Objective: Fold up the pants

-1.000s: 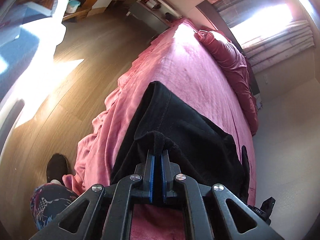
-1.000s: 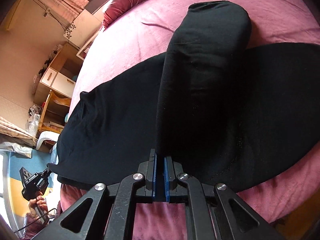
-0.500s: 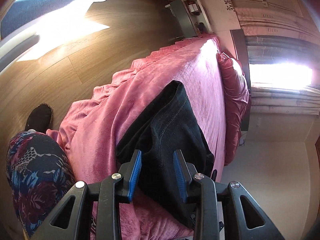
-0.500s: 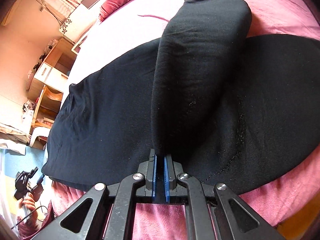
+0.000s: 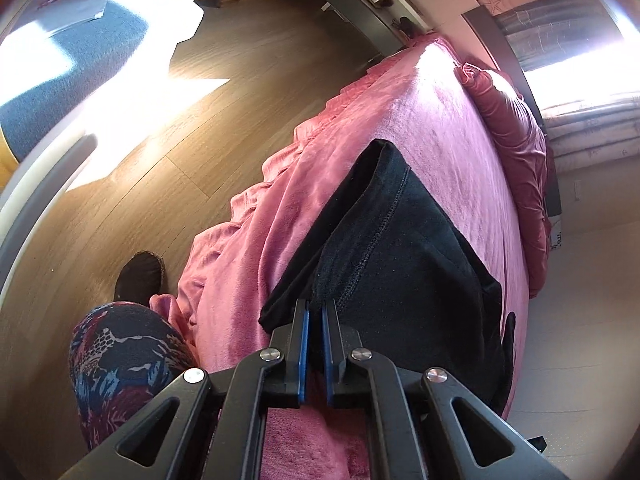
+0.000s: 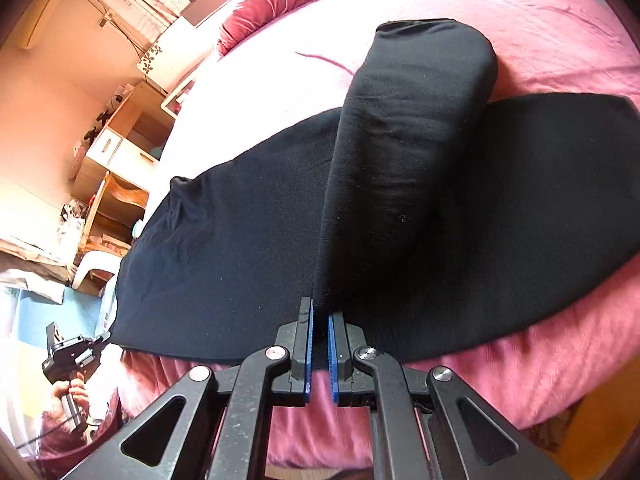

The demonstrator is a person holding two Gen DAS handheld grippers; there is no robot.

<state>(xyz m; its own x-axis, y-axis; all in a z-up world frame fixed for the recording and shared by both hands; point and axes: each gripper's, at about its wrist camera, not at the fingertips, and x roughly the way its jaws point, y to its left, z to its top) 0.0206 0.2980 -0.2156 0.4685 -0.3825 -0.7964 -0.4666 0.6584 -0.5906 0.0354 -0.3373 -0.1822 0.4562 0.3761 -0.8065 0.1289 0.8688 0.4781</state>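
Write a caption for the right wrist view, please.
Right gripper pinches a raised fold of black pants on a pink bed.

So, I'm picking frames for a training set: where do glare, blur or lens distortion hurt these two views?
Left wrist view: window and a sun patch on the floor are blown out; fisheye bends the bed. Right wrist view: softer light, black pants show little detail, and the edges look slightly smeared.

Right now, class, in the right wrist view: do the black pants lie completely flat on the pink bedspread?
No: a fold of the black pants rises off the pink bedspread, pinched in the right gripper.
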